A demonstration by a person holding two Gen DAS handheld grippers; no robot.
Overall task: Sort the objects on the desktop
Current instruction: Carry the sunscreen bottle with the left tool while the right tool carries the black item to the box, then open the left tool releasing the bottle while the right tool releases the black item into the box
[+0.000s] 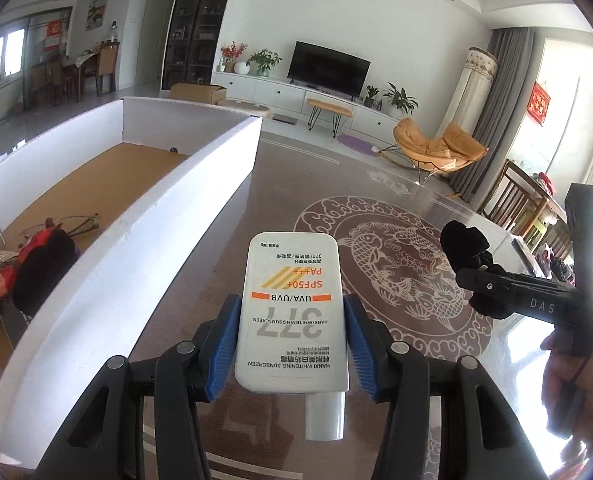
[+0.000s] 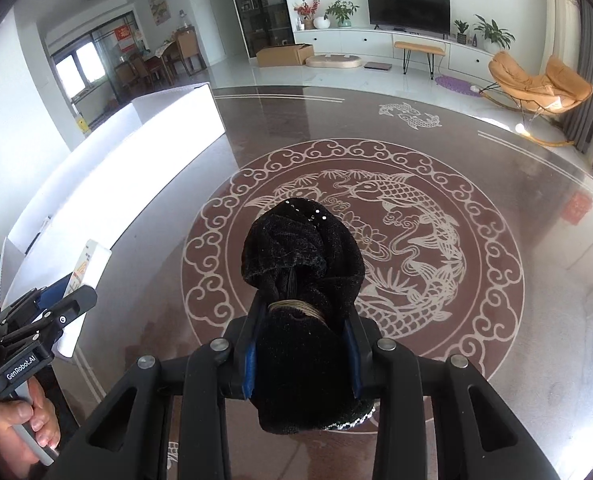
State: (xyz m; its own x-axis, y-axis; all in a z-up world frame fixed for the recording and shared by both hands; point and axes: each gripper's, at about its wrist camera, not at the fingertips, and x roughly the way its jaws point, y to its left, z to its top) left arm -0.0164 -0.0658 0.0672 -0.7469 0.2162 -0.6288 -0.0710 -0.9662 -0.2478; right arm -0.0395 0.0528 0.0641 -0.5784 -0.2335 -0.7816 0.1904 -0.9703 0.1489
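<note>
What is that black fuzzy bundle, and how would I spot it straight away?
Start at the big round fish emblem on the glossy dark table. Above it, the right gripper clamps a black velvet pouch, tied with a cord at its neck. Its neighbour, the left gripper's white sunscreen tube, is hard and printed; only the pouch is soft and dark.
</note>
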